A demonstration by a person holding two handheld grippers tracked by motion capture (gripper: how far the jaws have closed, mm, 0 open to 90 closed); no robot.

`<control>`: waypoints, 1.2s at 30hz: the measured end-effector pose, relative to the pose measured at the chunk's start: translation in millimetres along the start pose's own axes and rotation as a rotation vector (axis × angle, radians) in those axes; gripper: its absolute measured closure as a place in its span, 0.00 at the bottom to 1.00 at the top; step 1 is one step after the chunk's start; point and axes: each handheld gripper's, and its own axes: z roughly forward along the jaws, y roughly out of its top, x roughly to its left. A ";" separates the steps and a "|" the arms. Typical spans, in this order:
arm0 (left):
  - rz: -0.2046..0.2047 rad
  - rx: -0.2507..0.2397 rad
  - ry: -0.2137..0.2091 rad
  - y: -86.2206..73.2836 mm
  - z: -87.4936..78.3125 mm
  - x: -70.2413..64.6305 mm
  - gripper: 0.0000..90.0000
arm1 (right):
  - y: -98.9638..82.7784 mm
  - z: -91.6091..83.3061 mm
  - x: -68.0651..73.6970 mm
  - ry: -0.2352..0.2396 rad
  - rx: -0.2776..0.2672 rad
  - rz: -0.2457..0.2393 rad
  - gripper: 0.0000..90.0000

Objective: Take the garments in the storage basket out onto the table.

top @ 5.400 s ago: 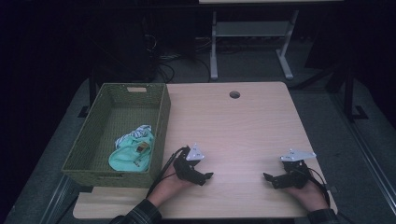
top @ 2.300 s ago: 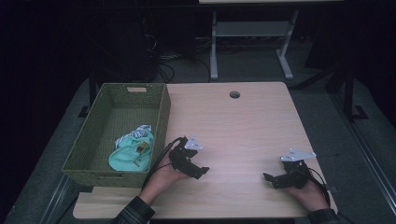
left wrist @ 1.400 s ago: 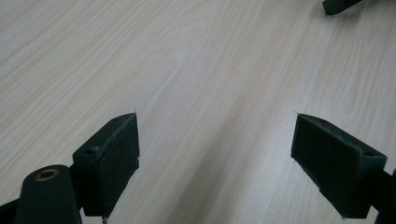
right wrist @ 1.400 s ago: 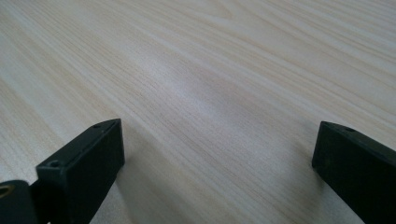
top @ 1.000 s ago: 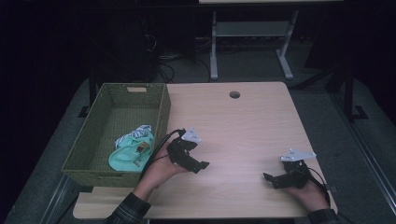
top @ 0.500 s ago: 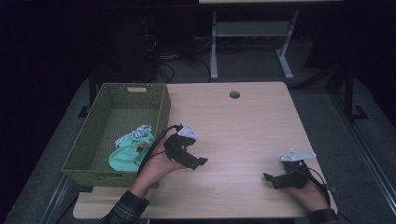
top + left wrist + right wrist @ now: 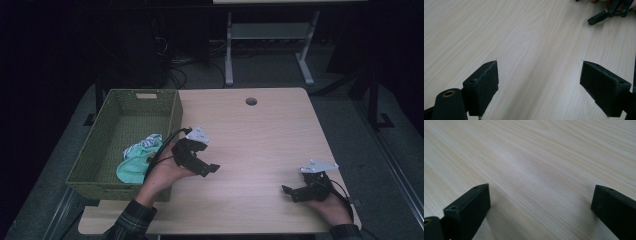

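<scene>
Plain wood table [image 7: 260,135], no writing; both tools [image 7: 212,168] [image 7: 286,190] gape empty.

The left gripper [image 7: 209,168] sits left of centre in the high view, raised on an upturned left hand [image 7: 162,172] whose plaid sleeve enters from the bottom edge, its jaws spread wide and pointing toward the lower right. The right gripper [image 7: 287,190] lies low at the lower right, held by the right hand [image 7: 327,204], jaws wide apart and pointing left.
</scene>
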 end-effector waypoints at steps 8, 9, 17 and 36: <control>-0.006 -0.010 0.012 0.7 -10.8 5.7 0.16 | 0.0 0.0 -0.1 0.000 0.000 0.000 0.02; -0.011 -0.010 0.008 0.3 -11.5 5.9 0.16 | 0.0 0.0 0.0 0.000 0.000 0.000 0.02; -0.018 -0.012 0.018 -2.5 -18.1 10.4 0.16 | 0.0 0.1 -0.4 0.000 -0.003 -0.005 0.02; -0.047 -0.037 0.060 -10.1 -43.8 23.3 0.16 | 0.0 0.1 -0.4 0.000 -0.003 -0.005 0.02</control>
